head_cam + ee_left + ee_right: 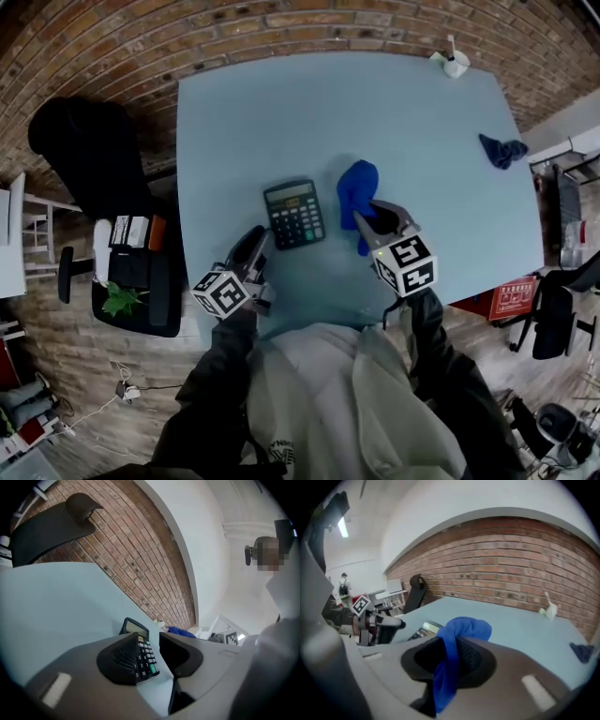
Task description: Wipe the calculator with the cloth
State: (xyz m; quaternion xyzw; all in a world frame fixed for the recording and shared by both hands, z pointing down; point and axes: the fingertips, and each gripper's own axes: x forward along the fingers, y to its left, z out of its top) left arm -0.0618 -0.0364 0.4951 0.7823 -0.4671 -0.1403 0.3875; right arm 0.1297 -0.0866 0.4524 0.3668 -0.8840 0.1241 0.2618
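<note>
A black calculator (294, 214) lies flat on the pale blue table (412, 122), near its front edge. Right of it a bright blue cloth (356, 185) is bunched up, and my right gripper (367, 216) is shut on its near end. The right gripper view shows the cloth (466, 627) pinched between the dark pads, hanging below them, with the calculator (423, 630) to the left beyond. My left gripper (257, 244) hovers just left of the calculator's near corner. Its jaws stand apart in the left gripper view (149, 640), with nothing between them; the calculator (144, 654) lies just ahead.
A second, darker blue cloth (502, 150) lies near the table's right edge, and a small white object (454, 64) stands at the far right corner. A black chair (89, 150) and a black cart (136, 277) with small items stand left of the table.
</note>
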